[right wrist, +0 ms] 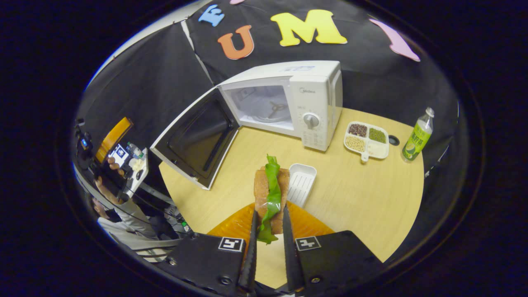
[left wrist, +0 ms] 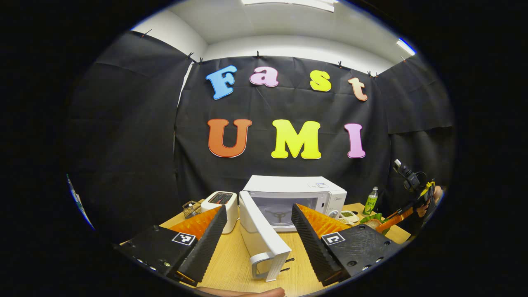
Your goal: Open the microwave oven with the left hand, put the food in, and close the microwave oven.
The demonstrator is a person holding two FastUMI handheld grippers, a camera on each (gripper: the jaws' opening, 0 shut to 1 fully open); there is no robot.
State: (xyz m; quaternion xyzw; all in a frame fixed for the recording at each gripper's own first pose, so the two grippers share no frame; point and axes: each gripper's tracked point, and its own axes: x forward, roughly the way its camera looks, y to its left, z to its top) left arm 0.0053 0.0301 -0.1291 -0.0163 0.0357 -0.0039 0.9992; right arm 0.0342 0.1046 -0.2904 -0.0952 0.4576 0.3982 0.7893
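Right gripper view: the right gripper (right wrist: 268,231) clamps the sandwich (right wrist: 270,192) near the microwave (right wrist: 313,93), whose door (right wrist: 196,138) hangs open. Soft, light, crumbly; grip its bread sides. Left gripper (left wrist: 258,225) is spread, empty.

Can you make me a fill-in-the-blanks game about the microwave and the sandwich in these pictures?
1. The microwave door is ____.
2. The right gripper is shut on the ____.
3. The left gripper has its fingers ____.
4. The small white tray on the table is ____.

Missing words: open; sandwich; open; empty
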